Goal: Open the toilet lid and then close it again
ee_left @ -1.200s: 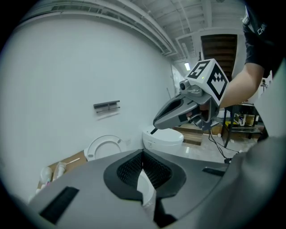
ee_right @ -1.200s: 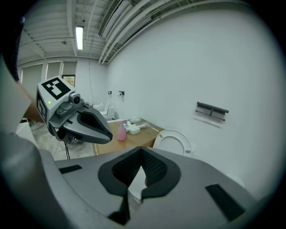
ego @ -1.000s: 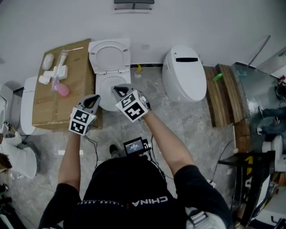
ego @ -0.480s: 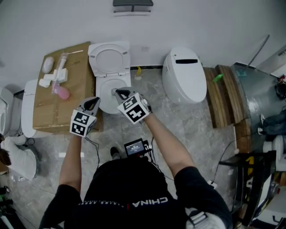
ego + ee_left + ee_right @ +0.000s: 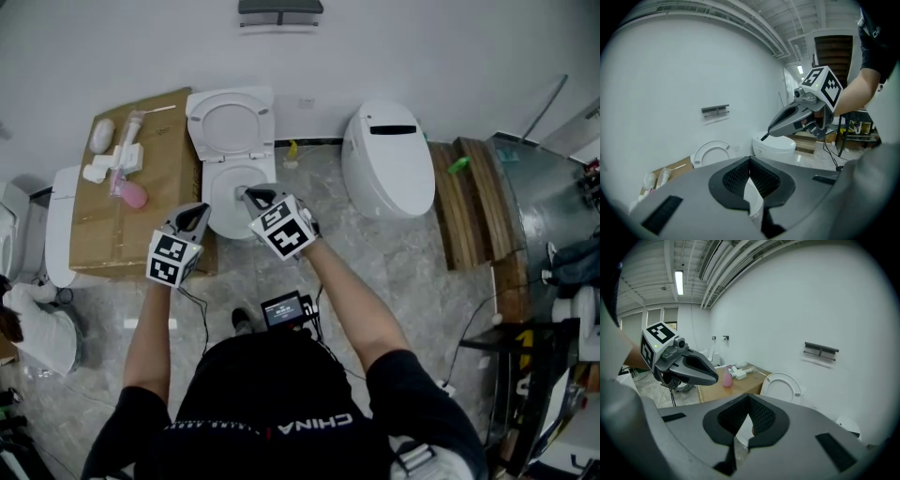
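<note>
Holding one tool in each hand, you have the left gripper (image 5: 750,160) with its two jaws pressed together, tip against tip, and nothing is pinched between them. Through the small gap under the tips only a white piece of the toilet bowl (image 5: 234,192) shows. The right gripper (image 5: 749,400) is in the same state, jaws pressed together and empty. In the head view both tools point away from you and a little downward. The right one is over the front part of the bowl, and the left one is beside it, its tips about where the bowl's left edge meets the cardboard box (image 5: 103,225). The two tools are near each other but apart. The toilet lid (image 5: 231,122) is beyond both tips, raised and leaning against the white wall (image 5: 422,47), with the bowl open below it, and neither tool touches it. To the left of the left gripper, on the box, lie a pink bottle (image 5: 131,191) and some white items (image 5: 112,155). To the right of the right gripper, well apart, stands a second toilet (image 5: 386,155) with its cover down. Beyond the raised lid, higher on the wall, is a dark rail (image 5: 279,9).
</note>
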`<state>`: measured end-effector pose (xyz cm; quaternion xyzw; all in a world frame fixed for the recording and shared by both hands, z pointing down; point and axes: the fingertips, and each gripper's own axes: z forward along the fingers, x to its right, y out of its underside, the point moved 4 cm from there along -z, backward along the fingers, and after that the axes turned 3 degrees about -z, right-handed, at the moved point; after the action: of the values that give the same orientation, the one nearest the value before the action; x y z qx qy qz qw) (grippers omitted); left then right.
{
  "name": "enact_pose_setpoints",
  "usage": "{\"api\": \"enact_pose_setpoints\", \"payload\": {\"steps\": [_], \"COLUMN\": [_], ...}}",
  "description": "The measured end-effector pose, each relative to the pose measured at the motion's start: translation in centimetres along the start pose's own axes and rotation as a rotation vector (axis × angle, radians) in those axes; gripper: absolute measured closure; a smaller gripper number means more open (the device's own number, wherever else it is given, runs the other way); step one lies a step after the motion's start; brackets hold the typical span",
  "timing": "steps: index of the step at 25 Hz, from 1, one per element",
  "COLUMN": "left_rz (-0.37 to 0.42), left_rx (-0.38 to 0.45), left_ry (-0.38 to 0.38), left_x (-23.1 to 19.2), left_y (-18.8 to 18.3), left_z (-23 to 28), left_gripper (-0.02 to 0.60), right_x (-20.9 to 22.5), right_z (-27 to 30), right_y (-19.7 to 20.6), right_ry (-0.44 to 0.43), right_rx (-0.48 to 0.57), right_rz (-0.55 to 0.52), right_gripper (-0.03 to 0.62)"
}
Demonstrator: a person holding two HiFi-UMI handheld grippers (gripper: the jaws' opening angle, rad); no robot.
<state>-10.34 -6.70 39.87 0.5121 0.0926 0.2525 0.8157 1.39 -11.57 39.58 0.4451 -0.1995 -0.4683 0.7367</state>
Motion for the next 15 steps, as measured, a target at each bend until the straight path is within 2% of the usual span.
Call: {"api": "enact_pose_setpoints", "payload": {"steps": [6,15], "left_rz": [0.005,-0.007], "left_rx": [-0.013,-0.032], "left_ry": [-0.010,-0.075], "left_x": [1.0,3.7], "left_y": [-0.3,-1.7], "left_z": [0.8,2.6], "left_gripper": [0.572,0.572], "right_x": [0.7,4.0], "right_z": [-0.8,-3.1], "right_y": [1.1,3.0], "right_ry": [-0.011,-0.033], "right_rx": [-0.003,0.015], "right_rz": [0.005,-0.005], "right_gripper": [0.580,0.580]}}
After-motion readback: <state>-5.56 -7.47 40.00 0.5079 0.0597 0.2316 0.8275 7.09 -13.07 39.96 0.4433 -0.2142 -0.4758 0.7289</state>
